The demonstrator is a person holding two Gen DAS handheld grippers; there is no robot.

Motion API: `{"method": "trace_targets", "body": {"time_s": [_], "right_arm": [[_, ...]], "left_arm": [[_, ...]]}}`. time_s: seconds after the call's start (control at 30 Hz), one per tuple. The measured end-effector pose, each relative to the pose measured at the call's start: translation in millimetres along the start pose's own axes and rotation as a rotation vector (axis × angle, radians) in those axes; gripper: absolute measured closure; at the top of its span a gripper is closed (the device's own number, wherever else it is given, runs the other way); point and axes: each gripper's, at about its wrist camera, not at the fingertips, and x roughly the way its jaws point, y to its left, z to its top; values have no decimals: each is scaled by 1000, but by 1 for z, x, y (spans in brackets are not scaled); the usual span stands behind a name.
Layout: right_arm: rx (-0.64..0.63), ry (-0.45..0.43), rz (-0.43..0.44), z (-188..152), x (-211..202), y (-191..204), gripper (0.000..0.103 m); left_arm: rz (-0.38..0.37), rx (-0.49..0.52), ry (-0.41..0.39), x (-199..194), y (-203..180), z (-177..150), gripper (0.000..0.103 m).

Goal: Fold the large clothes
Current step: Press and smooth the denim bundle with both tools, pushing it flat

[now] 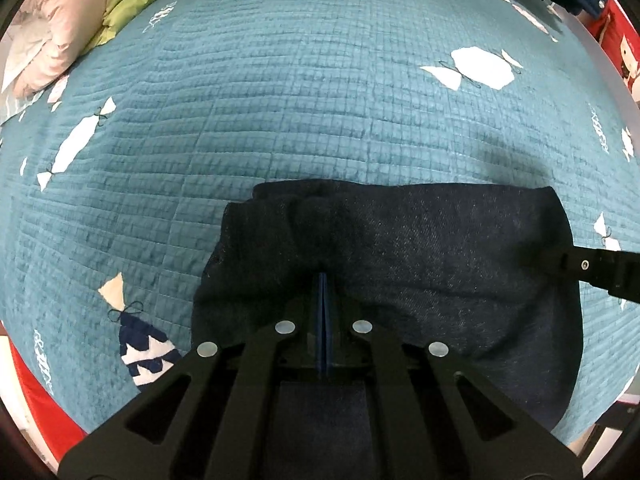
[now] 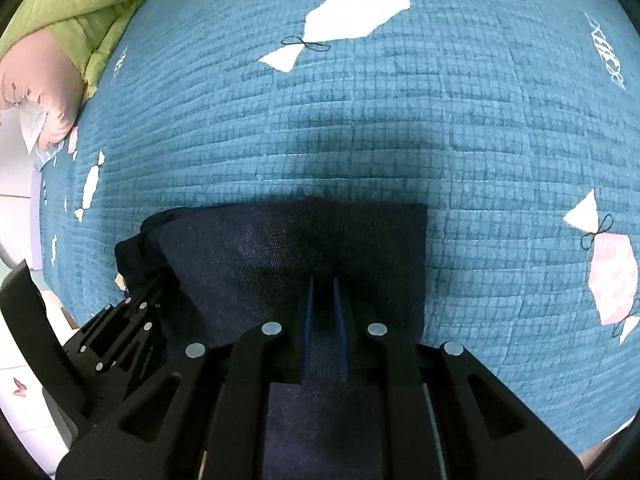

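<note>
The dark denim garment [image 1: 400, 264] is lying folded on the teal quilt [image 1: 280, 100]. The left gripper [image 1: 323, 280] is sitting pressed together; the right gripper [image 2: 322, 284] is standing slightly apart. Risk: the bunched left edge is likely springing open on release.

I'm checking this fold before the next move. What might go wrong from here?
The left gripper looks shut over the dark denim garment, while the right gripper has a gap, so a pull could skew the fold. The garment's left side is bunched and may crease in. The garment may also drag and wrinkle the teal quilt.
</note>
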Motion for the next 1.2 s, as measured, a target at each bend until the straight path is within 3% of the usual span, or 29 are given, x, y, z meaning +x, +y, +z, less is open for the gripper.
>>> {"method": "trace_targets", "body": {"time_s": [0.6,0.77,0.87,0.9,1.0,1.1,1.17,1.2], "right_arm": [[2,-28,-15,-8,-12,2,92],[-46,-17,35,-53,-38,19,90],[-31,82,61,-91,-23,16,90],[-28,74,46,-100,-15,13,92],[-42,32,53,-103,4,10,93],[88,63,142,-98,0,-9,95],[52,51,107,-110,-14,-2,94],[13,61,88,-125,-22,4,89]], "left_arm": [[-30,-14,-12,4,3,-1,102],[-80,-9,9,-23,13,-20,102],[-55,6,31,-20,16,-46,102],[-54,-5,51,-14,19,-53,102],[-55,17,8,-2,20,-64,101],[-27,34,16,-7,14,-63,101],[-13,41,37,-17,15,-68,101],[-25,46,44,-23,17,-74,101]]}}
